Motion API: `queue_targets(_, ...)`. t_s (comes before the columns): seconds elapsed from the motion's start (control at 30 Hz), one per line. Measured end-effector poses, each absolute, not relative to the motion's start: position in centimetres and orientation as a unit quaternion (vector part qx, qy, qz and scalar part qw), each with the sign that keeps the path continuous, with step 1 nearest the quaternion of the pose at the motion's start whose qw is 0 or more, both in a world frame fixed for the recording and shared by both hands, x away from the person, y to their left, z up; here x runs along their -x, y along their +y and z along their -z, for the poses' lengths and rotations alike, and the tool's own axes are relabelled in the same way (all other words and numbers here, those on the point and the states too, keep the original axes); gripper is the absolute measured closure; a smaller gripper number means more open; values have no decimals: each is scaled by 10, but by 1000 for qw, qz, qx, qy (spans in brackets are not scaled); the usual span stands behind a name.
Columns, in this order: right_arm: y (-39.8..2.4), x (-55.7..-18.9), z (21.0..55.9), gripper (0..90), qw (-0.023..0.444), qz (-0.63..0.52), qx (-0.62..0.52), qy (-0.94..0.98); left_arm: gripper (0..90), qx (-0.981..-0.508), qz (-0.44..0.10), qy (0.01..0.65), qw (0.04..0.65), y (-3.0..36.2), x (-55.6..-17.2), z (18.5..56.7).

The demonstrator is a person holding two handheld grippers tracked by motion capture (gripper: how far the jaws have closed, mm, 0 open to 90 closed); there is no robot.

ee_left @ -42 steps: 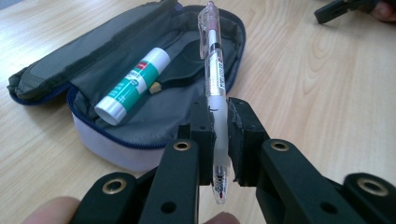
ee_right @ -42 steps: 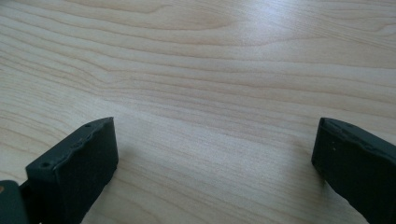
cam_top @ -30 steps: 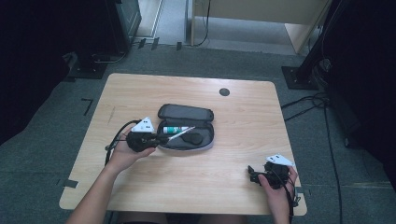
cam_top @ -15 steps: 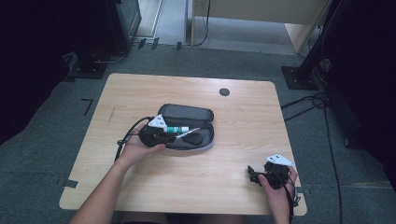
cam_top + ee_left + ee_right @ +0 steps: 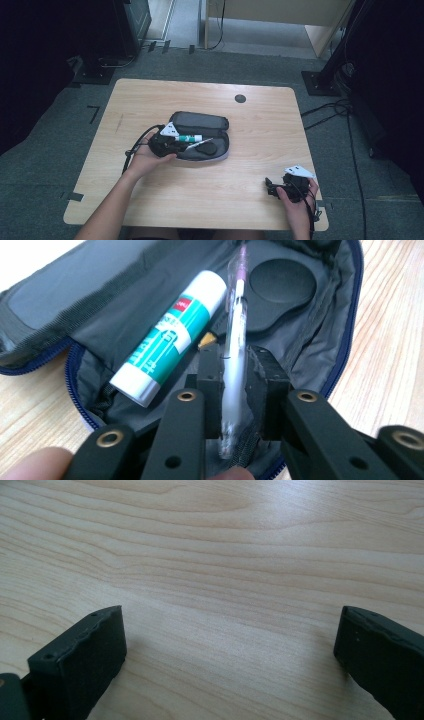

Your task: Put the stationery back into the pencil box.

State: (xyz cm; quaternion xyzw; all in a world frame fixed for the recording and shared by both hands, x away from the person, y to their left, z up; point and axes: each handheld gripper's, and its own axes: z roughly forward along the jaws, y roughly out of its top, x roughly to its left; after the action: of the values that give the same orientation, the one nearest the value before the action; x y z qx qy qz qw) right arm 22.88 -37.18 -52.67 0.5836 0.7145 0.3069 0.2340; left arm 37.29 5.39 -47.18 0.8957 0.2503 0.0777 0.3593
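Left tool [image 5: 232,390] pads look like matt black foam/rubber w/ brass-ish rivets further back. Pen [image 5: 234,340] between them = clear glossy plastic. Glue stick [image 5: 170,340] just beside: smooth shiny plastic. Case [image 5: 100,315] under both is woven cloth, matt. Bench [image 5: 225,555]: pale wood, slight sheen.

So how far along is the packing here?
Done: glue stick lies in the open case. In hand: the left gripper has the pen between its jaws over the case, and they have just been opening. Left: let go, then close the case. Right gripper idles open.
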Motion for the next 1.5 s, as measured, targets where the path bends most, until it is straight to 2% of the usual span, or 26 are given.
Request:
queue_targets(0.53,-372,-229,527,0,235,-307,-583,715,662,-862,-73,284,413,80,-365,460)
queue_targets(0.7,-372,-229,527,0,234,-307,-583,715,517,-849,-77,312,419,95,-360,457)
queue_targets(0.83,-372,-229,527,0,234,-307,-583,715,341,-845,-89,327,414,103,-353,457)
queue_targets(1.0,-372,-229,527,0,234,-307,-583,715,167,-840,-101,347,404,116,-344,457)
queue_targets(1.2,-372,-229,527,0,234,-307,-584,714,15,-829,-115,379,395,133,-335,458)
queue_targets(1.5,-372,-229,527,0,234,-306,-584,715,0,-824,-126,392,389,153,-317,466)
